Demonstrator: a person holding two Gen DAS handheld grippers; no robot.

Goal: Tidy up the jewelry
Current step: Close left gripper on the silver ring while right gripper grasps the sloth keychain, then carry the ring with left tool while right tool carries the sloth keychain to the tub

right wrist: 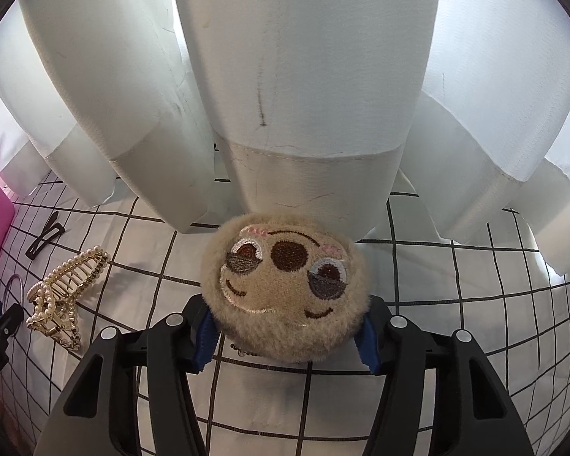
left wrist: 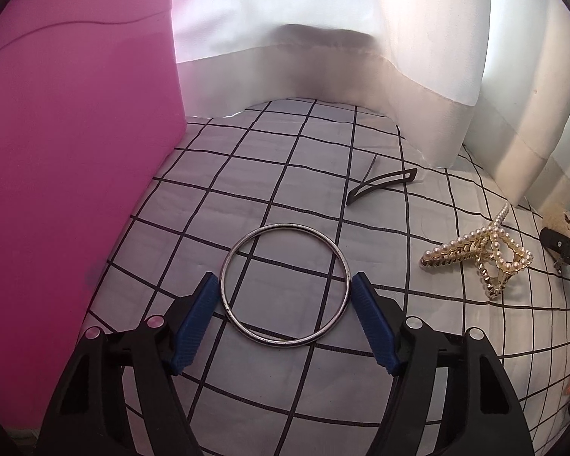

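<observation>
The left gripper [left wrist: 285, 296] is hovering with its jaws spread wide, the blue pads [left wrist: 193, 323] flanking a silver bangle [left wrist: 285, 285] lying flat on the checked bedsheet [left wrist: 285, 159] directly between them. Ahead and to its right a black snap clip [left wrist: 380, 184] is lying, and further right a pearl claw clip [left wrist: 482, 256]; a pink box [left wrist: 76, 152] is standing to its left. The right gripper [right wrist: 287, 332] is clamped on a plush sloth-face clip [right wrist: 285, 285]. Judging by this, the bangle pickup is in hand: closing on the thin rim needs care against slipping
</observation>
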